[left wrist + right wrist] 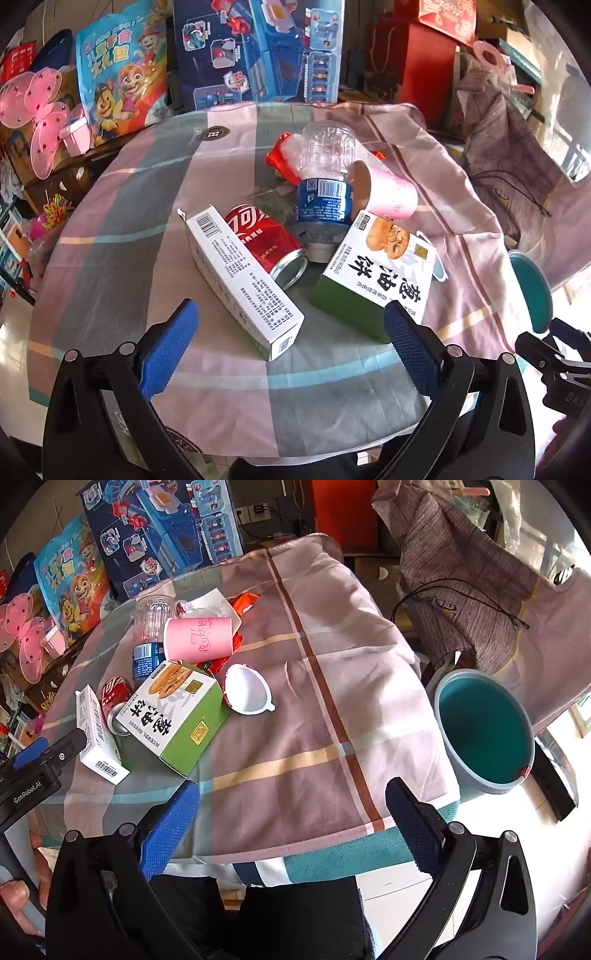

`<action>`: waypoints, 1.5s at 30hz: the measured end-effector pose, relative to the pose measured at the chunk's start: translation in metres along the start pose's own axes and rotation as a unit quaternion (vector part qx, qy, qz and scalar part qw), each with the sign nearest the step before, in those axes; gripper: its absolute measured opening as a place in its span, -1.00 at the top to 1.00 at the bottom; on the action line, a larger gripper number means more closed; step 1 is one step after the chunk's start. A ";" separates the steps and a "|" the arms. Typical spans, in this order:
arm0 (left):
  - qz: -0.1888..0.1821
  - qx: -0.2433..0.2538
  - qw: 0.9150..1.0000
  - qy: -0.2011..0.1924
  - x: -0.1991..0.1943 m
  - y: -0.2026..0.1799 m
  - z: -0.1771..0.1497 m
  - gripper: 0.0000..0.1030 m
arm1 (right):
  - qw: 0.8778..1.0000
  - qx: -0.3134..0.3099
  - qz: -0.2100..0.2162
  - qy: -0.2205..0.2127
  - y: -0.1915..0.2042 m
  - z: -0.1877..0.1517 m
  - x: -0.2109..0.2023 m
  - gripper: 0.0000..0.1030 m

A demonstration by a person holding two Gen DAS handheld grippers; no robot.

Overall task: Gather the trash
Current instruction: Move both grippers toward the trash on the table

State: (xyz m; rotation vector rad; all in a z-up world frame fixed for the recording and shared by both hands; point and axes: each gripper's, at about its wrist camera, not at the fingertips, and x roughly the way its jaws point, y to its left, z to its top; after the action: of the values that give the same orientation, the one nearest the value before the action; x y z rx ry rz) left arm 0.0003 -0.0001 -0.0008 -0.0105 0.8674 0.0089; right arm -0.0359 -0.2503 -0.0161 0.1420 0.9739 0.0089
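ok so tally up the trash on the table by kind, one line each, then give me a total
Cardboard boxes: 2, white box and green box
Drink cans: 1, red can
Plastic bottles: 1, clear bottle
Paper cups: 1, pink cup
Small white plastic cups: 1
Red wrappers: at least 1
Tissues: 1
Total: 8
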 end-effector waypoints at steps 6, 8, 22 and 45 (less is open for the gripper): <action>0.008 0.013 1.000 -0.004 -0.006 -0.003 0.000 -0.95 | 1.000 -0.002 0.000 -0.005 0.002 -0.002 -0.003 -0.88; 0.010 0.015 1.000 -0.006 -0.009 -0.003 0.000 -0.95 | 1.000 -0.004 -0.001 -0.008 0.005 -0.005 -0.003 -0.88; 0.018 0.015 1.000 -0.005 -0.005 -0.009 -0.003 -0.95 | 1.000 0.009 0.009 0.006 0.001 -0.003 -0.002 -0.88; 0.022 0.016 1.000 -0.001 -0.003 -0.001 -0.007 -0.95 | 1.000 0.017 0.012 0.015 -0.001 -0.008 0.008 -0.88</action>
State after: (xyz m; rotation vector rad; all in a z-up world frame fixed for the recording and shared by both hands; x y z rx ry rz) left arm -0.0069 -0.0010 -0.0032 0.0374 0.8657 0.0362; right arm -0.0380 -0.2502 -0.0268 0.1843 1.0025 0.0159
